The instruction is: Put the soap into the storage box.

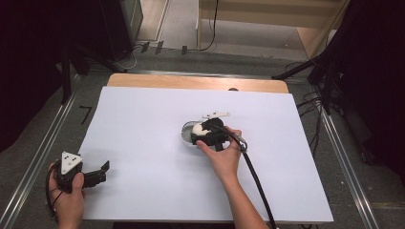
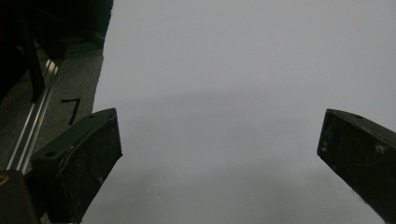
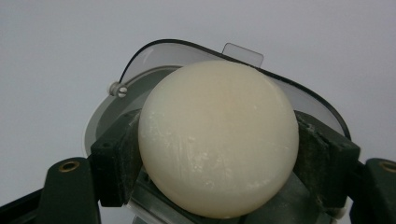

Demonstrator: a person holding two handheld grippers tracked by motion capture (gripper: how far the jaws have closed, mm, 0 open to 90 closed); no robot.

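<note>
At the near left table edge, a hand holds the left gripper (image 1: 98, 172) with its jaws spread wide around nothing. Farther in, mid-table, the right gripper (image 3: 218, 154) clamps a cream soap bar (image 3: 218, 137) between both jaws, over an open clear soap case (image 3: 140, 63) on the white table (image 1: 143, 119)

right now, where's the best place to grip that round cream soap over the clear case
Across its widest middle, as the right gripper does: one black jaw on each flank of the soap. Come from above the open soap case; the rounded, smooth top offers no hold.
</note>
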